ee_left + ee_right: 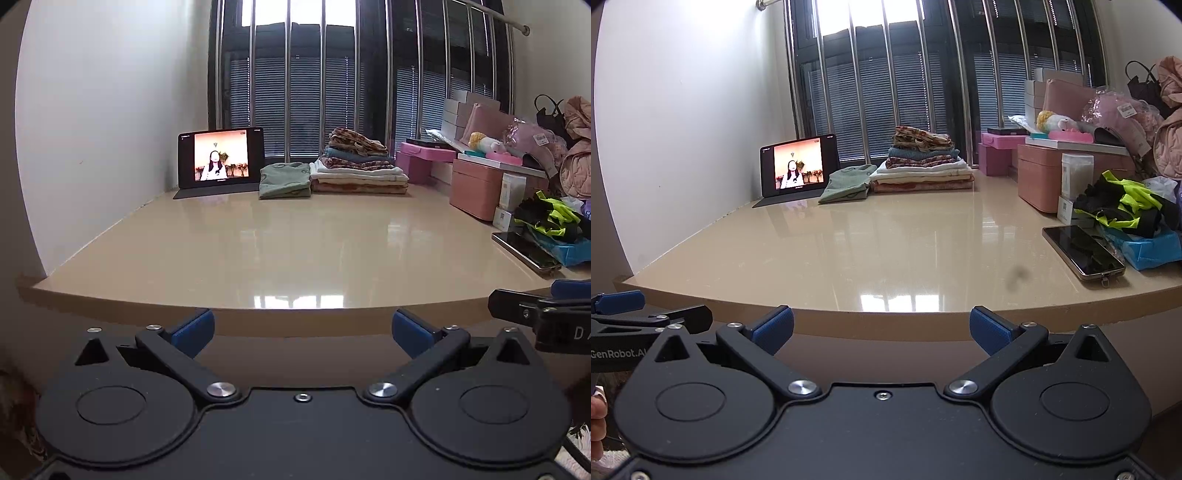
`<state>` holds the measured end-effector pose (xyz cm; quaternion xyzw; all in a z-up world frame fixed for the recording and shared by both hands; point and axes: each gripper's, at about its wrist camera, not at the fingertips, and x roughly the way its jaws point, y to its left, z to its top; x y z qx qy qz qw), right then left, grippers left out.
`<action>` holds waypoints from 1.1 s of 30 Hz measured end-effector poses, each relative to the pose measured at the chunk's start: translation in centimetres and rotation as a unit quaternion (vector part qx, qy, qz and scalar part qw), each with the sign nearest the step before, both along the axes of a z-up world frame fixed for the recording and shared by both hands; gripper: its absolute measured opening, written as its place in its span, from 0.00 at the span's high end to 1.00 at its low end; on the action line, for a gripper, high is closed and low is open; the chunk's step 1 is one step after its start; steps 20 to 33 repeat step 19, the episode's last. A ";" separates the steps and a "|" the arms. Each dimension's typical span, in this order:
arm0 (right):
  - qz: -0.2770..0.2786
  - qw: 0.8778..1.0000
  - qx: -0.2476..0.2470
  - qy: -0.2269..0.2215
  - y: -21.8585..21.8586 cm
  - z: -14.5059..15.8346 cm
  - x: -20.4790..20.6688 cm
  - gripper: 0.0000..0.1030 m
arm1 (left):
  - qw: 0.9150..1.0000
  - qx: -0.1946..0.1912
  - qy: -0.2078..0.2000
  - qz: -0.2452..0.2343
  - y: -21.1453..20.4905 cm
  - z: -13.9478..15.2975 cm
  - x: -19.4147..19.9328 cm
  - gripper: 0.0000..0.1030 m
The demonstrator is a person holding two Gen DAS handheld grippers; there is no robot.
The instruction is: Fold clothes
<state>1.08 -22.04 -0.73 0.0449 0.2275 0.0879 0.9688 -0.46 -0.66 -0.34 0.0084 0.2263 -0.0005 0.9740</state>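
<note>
A stack of folded clothes [358, 162] sits at the far side of the beige table [295, 243], with a folded green garment [284, 181] to its left. Both show in the right wrist view, the stack [923, 164] and the green garment [849, 182]. My left gripper [301, 328] is open and empty, held just below the table's front edge. My right gripper [882, 328] is open and empty, also before the front edge [886, 317]. Each gripper shows at the side of the other's view.
A tablet [221, 158] playing a video stands at the back left. A phone [1084, 253] lies at the right, next to black and neon-yellow gloves [1123, 206] on a blue packet. Pink boxes [1049, 173] and bags crowd the right side. Barred window behind.
</note>
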 end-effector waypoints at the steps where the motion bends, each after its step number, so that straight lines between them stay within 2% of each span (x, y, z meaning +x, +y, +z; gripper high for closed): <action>1: 0.000 1.000 0.000 0.000 0.0 0.0 0.0 0.00 | 1.000 0.000 0.000 0.000 0.0 0.0 0.0 0.00; 33: 0.002 1.000 0.000 0.005 0.1 -0.1 0.0 0.00 | 1.000 -0.004 0.005 0.001 0.1 -0.1 0.2 0.00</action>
